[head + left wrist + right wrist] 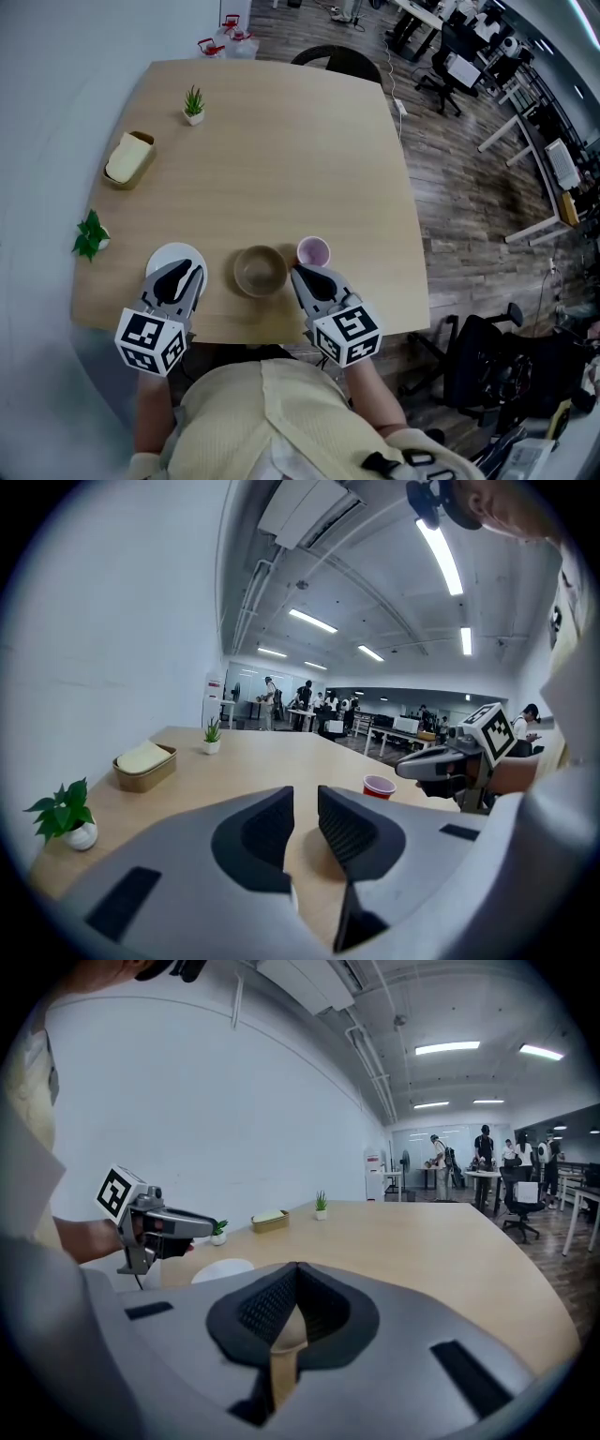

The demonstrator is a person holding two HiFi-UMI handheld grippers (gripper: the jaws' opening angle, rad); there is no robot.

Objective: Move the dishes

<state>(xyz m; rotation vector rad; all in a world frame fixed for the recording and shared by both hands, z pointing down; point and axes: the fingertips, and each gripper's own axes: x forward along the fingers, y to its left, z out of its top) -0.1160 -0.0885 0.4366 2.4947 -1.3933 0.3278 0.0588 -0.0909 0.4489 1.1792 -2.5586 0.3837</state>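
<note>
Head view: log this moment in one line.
left gripper: open, empty, over plate | right gripper: shut, empty, beside bowl | cup: upright on table

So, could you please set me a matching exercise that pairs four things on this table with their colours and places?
Things:
1. bowl
2. cup
3. plate
4. box

Descriptions:
A. white, leftmost of the front three
B. tan, holding something pale, farther back on the left
C. brown, middle of the front three
D. pinkish, rightmost of the front three

Pairs: 1-C, 2-D, 3-A, 4-B
</note>
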